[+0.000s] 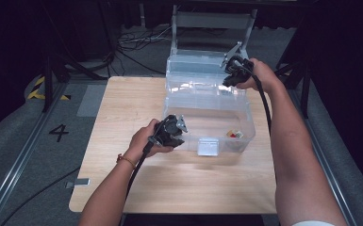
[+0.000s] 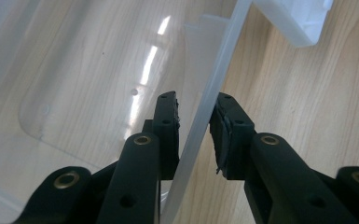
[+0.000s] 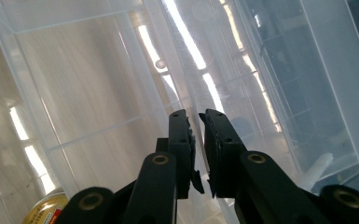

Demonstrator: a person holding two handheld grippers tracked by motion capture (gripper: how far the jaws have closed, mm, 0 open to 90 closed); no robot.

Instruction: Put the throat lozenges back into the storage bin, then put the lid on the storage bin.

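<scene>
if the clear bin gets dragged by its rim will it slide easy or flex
The bin probably slides easily: it sits on smooth table wood and holds little beyond a small can, so it looks light. Its rim is thin clear plastic between the left gripper's jaws, so it may flex. The glossy wall may be slippery.

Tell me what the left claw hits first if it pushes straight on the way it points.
The left claw already straddles the clear plastic bin's rim, so going on it would likely ride down the bin wall to the wooden table. Depth is unclear.
</scene>
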